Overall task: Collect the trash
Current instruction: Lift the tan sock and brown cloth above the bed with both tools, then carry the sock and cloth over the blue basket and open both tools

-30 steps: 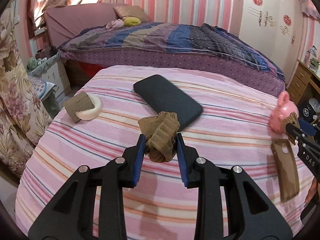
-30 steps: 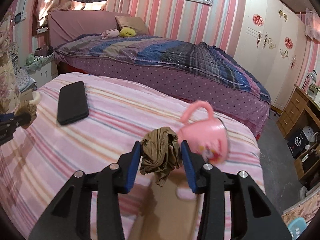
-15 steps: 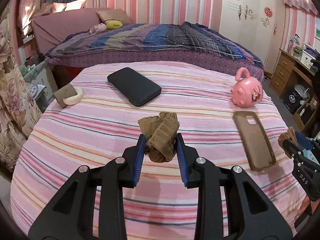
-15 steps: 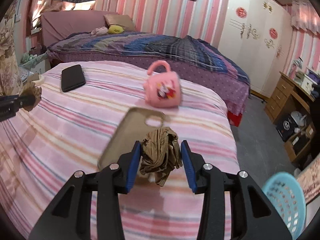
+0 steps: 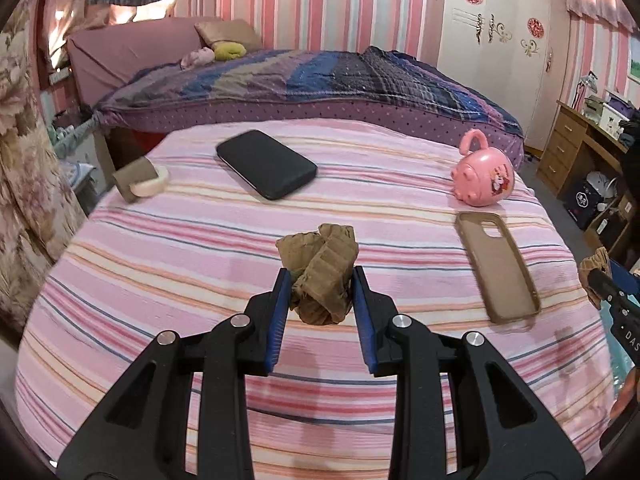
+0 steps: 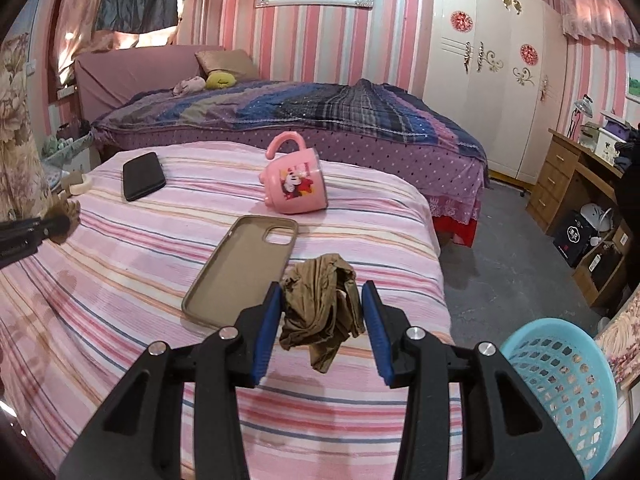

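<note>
Striped pink bedspread (image 5: 200, 248) covers the near bed; a second bed with a purple-blue quilt (image 5: 312, 76) lies behind it.

Left wrist view, left to right: a white tape roll (image 5: 149, 186) with a brown scrap on it near the left edge of the spread; a black phone (image 5: 266, 164) lying flat; the left gripper (image 5: 320, 292) clenched on a crumpled brown wad (image 5: 320, 276), held above the spread; a pink mug (image 5: 482, 182) on its side; a tan phone case (image 5: 496, 266) lying open side up just in front of the mug.

Right wrist view, left to right: phone, mug and case all on the spread; the right gripper (image 6: 322, 314) pinching a limp olive-brown rag (image 6: 320, 308), held over the right-hand edge of the bed; a blue plastic basket (image 6: 560, 388) on the floor at lower right, beside the bed and near that gripper.

Wooden desk (image 6: 568, 176) at far right; white wardrobe (image 6: 492, 80) behind.
</note>
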Tool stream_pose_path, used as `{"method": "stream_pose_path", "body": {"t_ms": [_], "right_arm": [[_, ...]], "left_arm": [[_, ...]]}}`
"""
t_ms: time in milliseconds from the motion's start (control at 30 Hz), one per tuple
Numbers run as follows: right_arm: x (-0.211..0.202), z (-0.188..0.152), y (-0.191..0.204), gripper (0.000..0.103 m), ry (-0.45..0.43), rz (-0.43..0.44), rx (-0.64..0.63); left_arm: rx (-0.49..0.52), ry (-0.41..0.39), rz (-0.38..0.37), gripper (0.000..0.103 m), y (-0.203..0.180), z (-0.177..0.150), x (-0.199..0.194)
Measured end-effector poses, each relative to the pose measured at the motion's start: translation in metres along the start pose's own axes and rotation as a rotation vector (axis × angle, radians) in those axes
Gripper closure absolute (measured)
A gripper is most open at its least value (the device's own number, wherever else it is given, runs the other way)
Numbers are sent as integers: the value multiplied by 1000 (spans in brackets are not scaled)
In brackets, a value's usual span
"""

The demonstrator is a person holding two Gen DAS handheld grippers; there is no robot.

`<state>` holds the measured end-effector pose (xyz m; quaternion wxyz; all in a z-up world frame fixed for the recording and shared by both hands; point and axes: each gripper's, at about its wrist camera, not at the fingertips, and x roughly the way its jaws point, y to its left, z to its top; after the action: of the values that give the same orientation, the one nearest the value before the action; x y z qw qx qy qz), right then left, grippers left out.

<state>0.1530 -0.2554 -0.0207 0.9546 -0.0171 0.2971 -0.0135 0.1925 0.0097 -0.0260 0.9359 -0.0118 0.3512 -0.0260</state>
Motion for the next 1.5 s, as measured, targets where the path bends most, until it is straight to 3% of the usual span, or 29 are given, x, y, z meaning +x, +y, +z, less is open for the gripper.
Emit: {"method": "stream_pose_path", "body": {"t_ms": [100,300,433,733,900,1133,1500], "right_arm": [[-9,-3,-10,62,-5,-12,-1],[-31,-16,-61,62,3,-70,47],[-47,-30,-102,62,6,-118,103],[-76,-64,-184,62,29,-295,169],[-80,-81,-220,62,50,-310,194],[-81,-99,-260,62,80,-311,240],[-75,-104,-275,62,76,-332,262]], "left_arm": [[35,-8,22,73,-18,-3,0],[59,-7,-10,73,-60,-17,-7],[151,-38,-6,73,-106,-33,-18],[214,-26,-120,73,-185,-60,-31],[197,-15,-202,73,-224,-60,-35],[270,-23,-318,73,-294,-75,-39],[349,-16,-380,72,-367,-84,-32]]}}
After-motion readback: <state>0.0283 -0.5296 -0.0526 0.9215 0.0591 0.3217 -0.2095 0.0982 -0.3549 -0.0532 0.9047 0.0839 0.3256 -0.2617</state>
